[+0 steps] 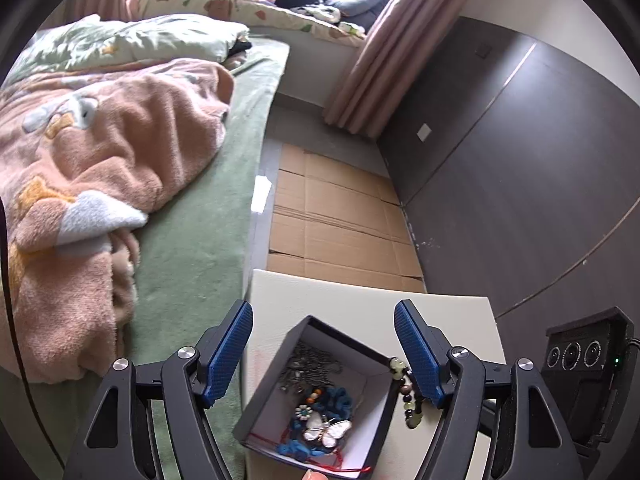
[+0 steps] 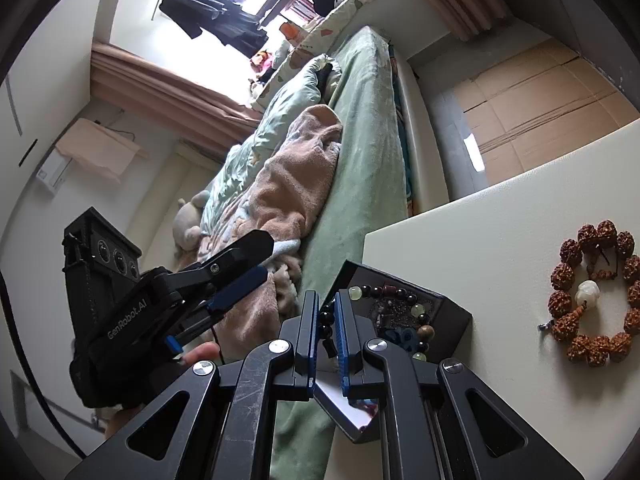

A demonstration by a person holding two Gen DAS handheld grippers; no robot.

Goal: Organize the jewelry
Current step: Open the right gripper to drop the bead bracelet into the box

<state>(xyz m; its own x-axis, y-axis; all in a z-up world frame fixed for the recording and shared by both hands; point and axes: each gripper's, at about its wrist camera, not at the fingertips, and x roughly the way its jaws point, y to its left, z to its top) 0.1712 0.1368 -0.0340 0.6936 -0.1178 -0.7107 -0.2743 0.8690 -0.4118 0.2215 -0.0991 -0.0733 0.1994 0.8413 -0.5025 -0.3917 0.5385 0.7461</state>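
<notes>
Two tools: both in view, one per wrist camera.
Left tool [image 1: 323,354]: spread wide, nothing between its blue pads, hovering over the box at the bottom centre of the left wrist view; it also shows at the lower left of the right wrist view [image 2: 262,258].
Right tool [image 2: 328,322]: pads drawn close together, pinching the dark beads of the mixed-bead bracelet [image 2: 404,304] at the bottom centre of the right wrist view.
Mixed-bead bracelet: draped over the box's edge (pale green, brown and dark beads), part inside and part outside; in the left wrist view it hangs at the box's right corner [image 1: 406,390].
Box [image 1: 374,432]: small, dark outside and white inside, sitting on the tabletop at its corner nearest the bed; its dark wall shows in the right wrist view [image 2: 454,312].
Box contents: a white butterfly pendant [image 1: 328,430], a grey chain [image 1: 308,362], a blue fabric piece [image 1: 340,398] and a red cord [image 1: 344,468].
Brown bead bracelet [image 2: 596,294]: lies flat on the tabletop at the right of the right wrist view, well apart from the box, with a white bead inside its ring.
Tabletop [image 2: 480,232]: cream, beside the bed [image 1: 192,240].
Floor: flattened cardboard [image 1: 340,224] in the centre of the left wrist view.
</notes>
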